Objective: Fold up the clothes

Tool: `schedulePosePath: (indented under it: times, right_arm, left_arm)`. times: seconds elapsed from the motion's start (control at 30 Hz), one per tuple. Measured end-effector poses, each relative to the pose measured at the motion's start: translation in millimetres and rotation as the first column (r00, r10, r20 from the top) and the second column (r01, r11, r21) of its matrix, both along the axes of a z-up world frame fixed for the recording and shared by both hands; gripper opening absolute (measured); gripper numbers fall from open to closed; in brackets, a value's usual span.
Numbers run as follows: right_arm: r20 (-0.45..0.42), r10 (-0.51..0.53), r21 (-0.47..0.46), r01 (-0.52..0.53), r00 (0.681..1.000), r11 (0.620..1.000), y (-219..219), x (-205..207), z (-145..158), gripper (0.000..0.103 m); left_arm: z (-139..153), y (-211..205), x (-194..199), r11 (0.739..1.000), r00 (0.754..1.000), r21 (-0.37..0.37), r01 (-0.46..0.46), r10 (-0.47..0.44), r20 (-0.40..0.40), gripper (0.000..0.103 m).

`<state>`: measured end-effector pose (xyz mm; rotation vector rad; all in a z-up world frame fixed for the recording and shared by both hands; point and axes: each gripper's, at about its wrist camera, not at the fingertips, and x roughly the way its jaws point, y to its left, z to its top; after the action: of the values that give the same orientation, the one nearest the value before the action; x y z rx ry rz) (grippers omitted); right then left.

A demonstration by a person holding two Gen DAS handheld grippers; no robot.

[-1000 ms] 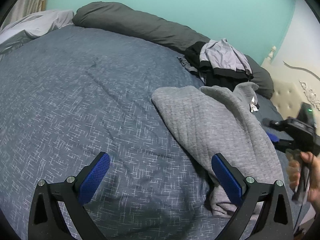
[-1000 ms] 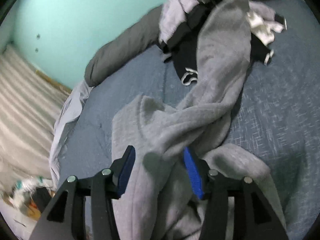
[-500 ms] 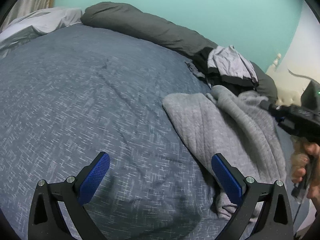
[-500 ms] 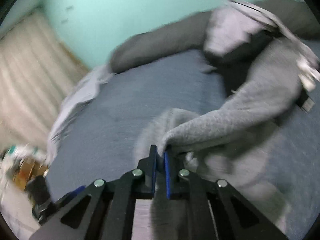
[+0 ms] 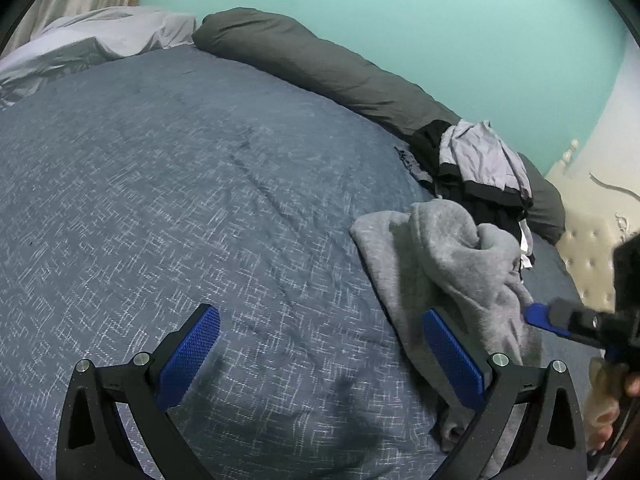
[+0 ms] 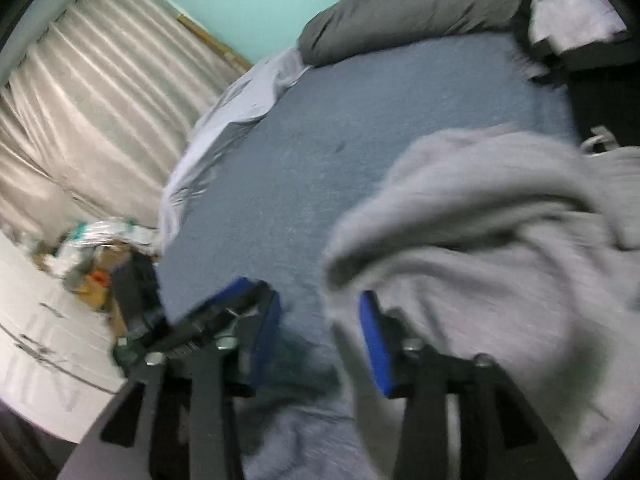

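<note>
**Grey sweatshirt let go on the bed**

Hovering low over the blue bedspread (image 5: 168, 208), the left gripper (image 5: 320, 364) has its jaws spread wide with nothing between them; only its right blue pad sits just beside the near edge of the grey sweatshirt (image 5: 444, 264). The right gripper (image 6: 320, 340) has just been opening its jaws, and they now stand partly apart, with bedspread showing in the gap; a rumpled fold of the sweatshirt lies right beside its right pad, though blur keeps me from telling whether cloth touches it. A hand (image 5: 608, 404) works that tool at the right edge of the left wrist view. The sweatshirt lies bunched in a heap on the right side of the bed. Just beyond it sits a pile of black and pale grey clothes (image 5: 476, 168), touching the long dark grey bolster (image 5: 320, 64) along the turquoise wall (image 5: 400, 8). Far left, a pale sheet (image 5: 104, 36) is crumpled beside the cream curtain (image 6: 88, 92).
</note>
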<state>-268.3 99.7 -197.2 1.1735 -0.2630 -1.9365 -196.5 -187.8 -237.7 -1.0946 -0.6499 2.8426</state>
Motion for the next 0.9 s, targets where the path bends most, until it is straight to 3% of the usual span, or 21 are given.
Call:
schedulePosePath:
  times: [0.17,0.33,0.5,0.73,0.9]
  right_arm:
    - [-0.078,-0.223,0.046,0.227,0.972,0.973,84,19,0,0.048]
    - [-0.085,-0.358,0.057,0.363,0.930,0.930,136,35,-18,0.048]
    - [-0.081,-0.423,0.032,0.426,0.903,0.904,153,51,-38,0.048]
    - [-0.096,-0.431,-0.026,0.430,0.897,0.902,149,71,-43,0.048]
    - [-0.070,-0.456,-0.114,0.447,0.887,0.887,153,81,-49,0.049]
  left_arm:
    - [7,21,-6,0.998,0.999,-0.036,0.049,-0.050,-0.021,0.103]
    - [10,52,-18,0.991,0.995,-0.100,0.092,-0.094,-0.018,0.103]
    - [22,75,-21,0.981,0.988,-0.137,0.140,-0.148,-0.047,0.103]
    - [33,97,-30,0.970,0.982,-0.164,0.182,-0.189,-0.028,0.103]
    - [46,122,-38,0.926,0.973,-0.310,0.217,-0.230,-0.008,0.103]
